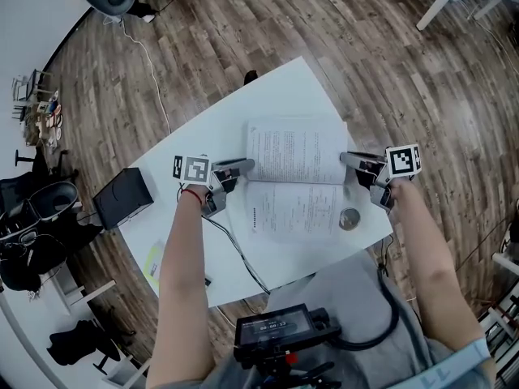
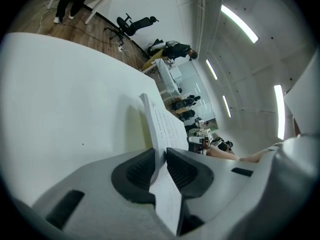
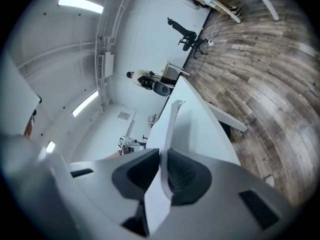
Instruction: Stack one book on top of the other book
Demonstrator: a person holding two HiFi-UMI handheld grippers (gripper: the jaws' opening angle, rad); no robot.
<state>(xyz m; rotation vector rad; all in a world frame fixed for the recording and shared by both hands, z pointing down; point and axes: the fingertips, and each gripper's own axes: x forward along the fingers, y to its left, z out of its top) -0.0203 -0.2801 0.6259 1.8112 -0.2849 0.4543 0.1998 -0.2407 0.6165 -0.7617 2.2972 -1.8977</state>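
We are holding a thin printed book point(image 1: 296, 154) by both sides over the white table point(image 1: 276, 96). The left gripper point(image 1: 242, 166) is pinching its left edge and the right gripper point(image 1: 349, 160) is pinching its right edge, the dark ribbed pads of each pressing flat against the paper. The book is showing a white face covered in fine lines of print. In the two gripper views it is standing on edge between the jaws as a slim pale sheaf, bowing slightly along its length with the table just beside it. A second book point(image 1: 292, 209), equally thin and white with sparser print, is lying flat on the table on our side of the first. Their long edges are meeting, though we cannot tell whether one is overlapping the other. A small round disc point(image 1: 349, 219) is resting just beside the second book's right edge, near the table's near right edge. The right gripper is working close to that side of the table, with wood-plank floor point(image 1: 438, 96) opening out beyond it. The table's far corner is lying not far past the held book's far edge. To the left we are seeing more free tabletop, running out to a black box point(image 1: 122, 197) that is sitting at the left edge. A dark cable point(image 1: 235, 254) is trailing across the surface from under the left gripper toward us.
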